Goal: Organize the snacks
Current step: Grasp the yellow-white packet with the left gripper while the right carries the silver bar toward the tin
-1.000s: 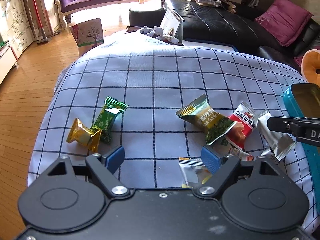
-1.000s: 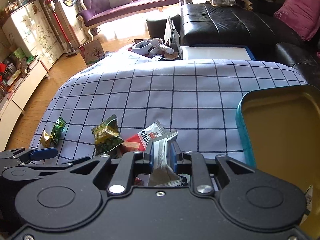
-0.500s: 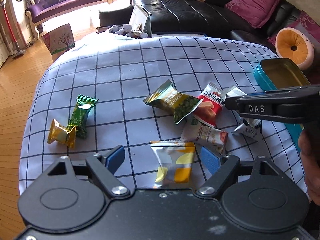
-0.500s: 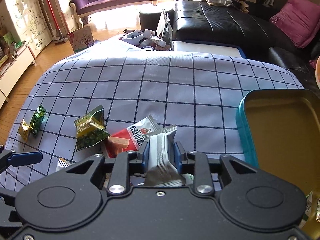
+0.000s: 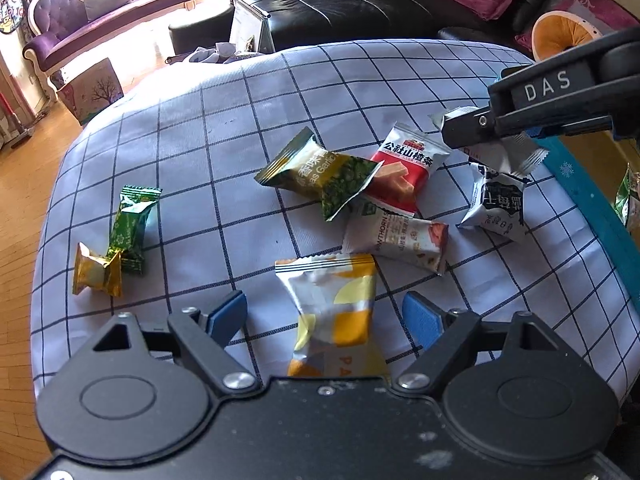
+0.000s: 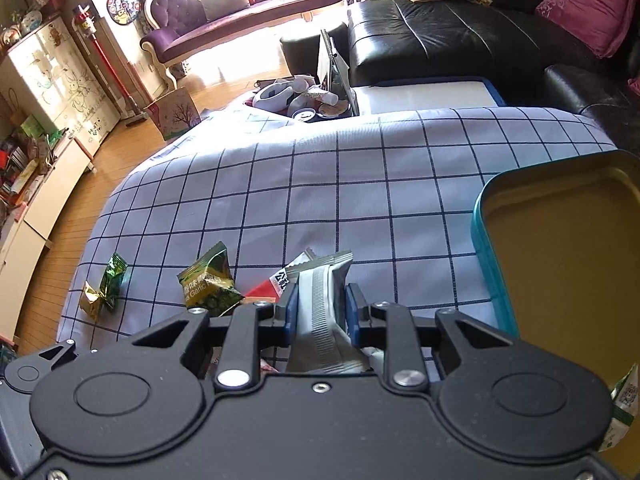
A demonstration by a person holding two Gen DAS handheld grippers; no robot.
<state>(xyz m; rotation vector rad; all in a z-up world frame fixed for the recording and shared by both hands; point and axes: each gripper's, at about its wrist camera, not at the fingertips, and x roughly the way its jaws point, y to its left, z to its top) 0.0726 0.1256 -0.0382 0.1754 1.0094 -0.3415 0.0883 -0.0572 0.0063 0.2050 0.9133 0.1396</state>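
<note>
Left wrist view: the left gripper (image 5: 325, 316) stands with its blue pads (image 5: 228, 316) wide apart and touching nothing. The yellow-and-white packet (image 5: 334, 312) lies flat on the checked cloth (image 5: 240, 128) between them, its near end hidden under the gripper body. Farther off lie the green garlic-pea packet (image 5: 320, 178), overlapping the red hawthorn packet (image 5: 404, 176), and nearer than those a pale hawthorn bar (image 5: 400, 240). To the right a black-and-white packet (image 5: 498, 204) sits near the teal tin (image 5: 592, 208), whose wall is cut off by the right edge of the picture. At the far left of the cloth a small green candy (image 5: 132, 228) touches a gold candy (image 5: 96, 272). The right gripper (image 5: 480, 136) enters from the upper right, clamping a silver packet (image 5: 512, 156) that hangs just above the black-and-white one; only the packet's crimped ends show, the rest is behind the black finger.

Right wrist view: the right gripper (image 6: 318, 308) has its jaws narrow, and they have just been closing a little further on the silver packet (image 6: 320, 304), which stands upright between the pads, seam facing the camera. Both pads press its sides. Its lower end vanishes behind the gripper body. Beyond it the red hawthorn packet (image 6: 280, 284) is mostly covered, and the green garlic-pea packet (image 6: 208, 288) lies to the left. The green candy (image 6: 113, 280) and gold candy (image 6: 91, 300) lie far left. The teal tin (image 6: 486, 264) is open on the right, its gold inside bare where visible; a green-and-white wrapper (image 6: 622, 404) peeks at its near corner, too cut off to identify.
</note>
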